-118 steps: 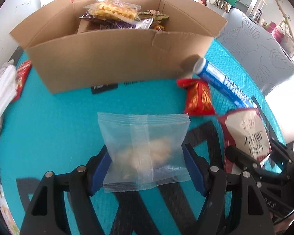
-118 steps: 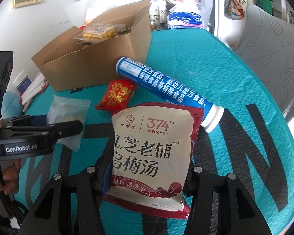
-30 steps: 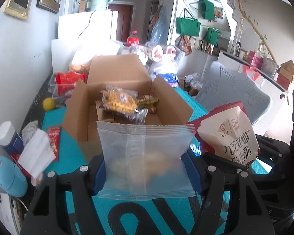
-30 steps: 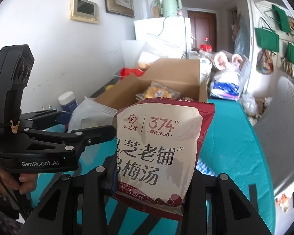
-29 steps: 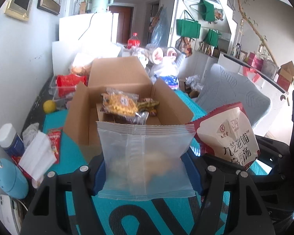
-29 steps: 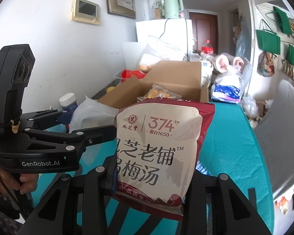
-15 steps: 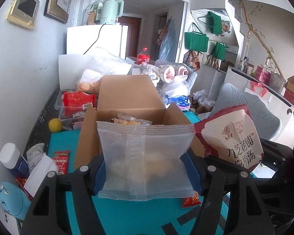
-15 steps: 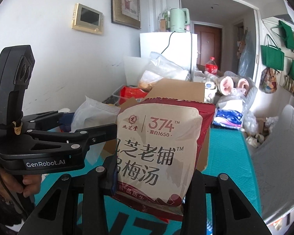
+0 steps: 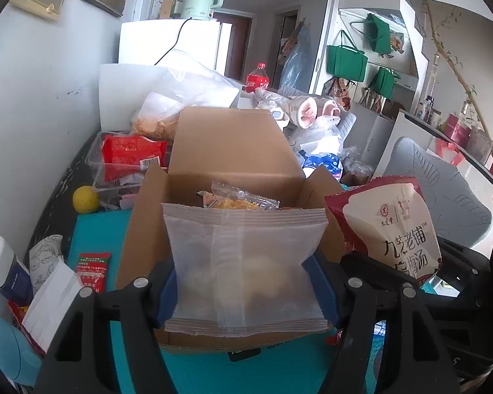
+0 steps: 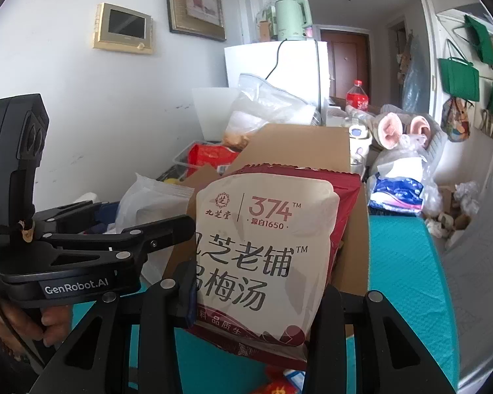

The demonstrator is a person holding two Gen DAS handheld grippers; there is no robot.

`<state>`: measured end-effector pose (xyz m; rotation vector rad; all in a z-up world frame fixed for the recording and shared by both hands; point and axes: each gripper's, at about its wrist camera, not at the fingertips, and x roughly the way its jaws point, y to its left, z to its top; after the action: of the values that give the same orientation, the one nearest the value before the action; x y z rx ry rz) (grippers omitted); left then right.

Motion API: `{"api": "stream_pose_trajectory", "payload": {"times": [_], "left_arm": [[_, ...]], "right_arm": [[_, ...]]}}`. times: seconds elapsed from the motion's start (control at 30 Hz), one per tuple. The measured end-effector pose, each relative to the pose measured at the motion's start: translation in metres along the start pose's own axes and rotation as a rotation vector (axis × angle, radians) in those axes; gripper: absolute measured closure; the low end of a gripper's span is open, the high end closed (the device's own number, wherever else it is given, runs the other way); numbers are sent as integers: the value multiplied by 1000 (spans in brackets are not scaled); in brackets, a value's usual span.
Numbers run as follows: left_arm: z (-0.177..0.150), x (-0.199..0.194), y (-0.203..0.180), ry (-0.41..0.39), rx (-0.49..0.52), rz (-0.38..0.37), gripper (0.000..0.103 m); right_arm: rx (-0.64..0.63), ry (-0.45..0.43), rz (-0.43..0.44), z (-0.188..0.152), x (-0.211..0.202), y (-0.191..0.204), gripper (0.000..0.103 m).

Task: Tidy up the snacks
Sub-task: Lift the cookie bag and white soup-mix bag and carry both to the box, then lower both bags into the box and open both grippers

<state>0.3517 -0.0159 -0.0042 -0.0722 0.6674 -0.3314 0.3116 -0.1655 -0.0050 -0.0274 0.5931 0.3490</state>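
A: We've got both tongs loaded. Our left tongs (image 9: 246, 282) are pinching the clear snack packet (image 9: 245, 269) by its two side edges, blue pads pressed into the plastic.

B: And how does it sit?

A: Upright, flat face toward the camera, crimped seams at top and bottom, centre seam running vertically. It's close to square, so we can't call a long axis with any confidence. It hangs right in front of the cardboard box (image 9: 233, 151), its top edge level with the box's near rim.

B: The other side?

A: Our right tongs (image 10: 256, 292) are clamped on the red-and-white pouch (image 10: 263, 243), gripping it near its lower part. Its long axis stands vertical, the printed "374" end pointing up, print facing us. From the left wrist view the pouch sits just right of the box, beside its right-hand flap.

B: What's in the box?

A: Flaps open, back flap standing tall. We see a clear-wrapped yellow snack (image 9: 243, 200) lying inside, just behind the packet's top seam.

B: And around the box?

A: It rests on the teal desk (image 9: 95, 233). Left of the box lies a small red sachet (image 9: 92, 269), flat, long axis pointing away from us. In the right wrist view a hand (image 10: 19, 325) grips the left tongs' handle, left of the box.
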Motion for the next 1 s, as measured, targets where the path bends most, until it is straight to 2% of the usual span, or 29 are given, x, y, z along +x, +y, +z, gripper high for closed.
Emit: {"api": "stream_pose_trajectory", "payload": {"times": [0.27, 0.43, 0.67, 1.0], "left_arm": [[-10, 23, 4, 47, 21, 69, 35], [-18, 37, 6, 101, 26, 74, 35], [-28, 47, 5, 146, 48, 98, 35], [-30, 53, 2, 163, 65, 134, 34]], "right_arm": [[28, 50, -36, -10, 28, -12, 65], [18, 71, -67, -18, 36, -13, 65], [13, 101, -63, -26, 42, -12, 63], [-17, 86, -103, -23, 44, -7, 62]]}}
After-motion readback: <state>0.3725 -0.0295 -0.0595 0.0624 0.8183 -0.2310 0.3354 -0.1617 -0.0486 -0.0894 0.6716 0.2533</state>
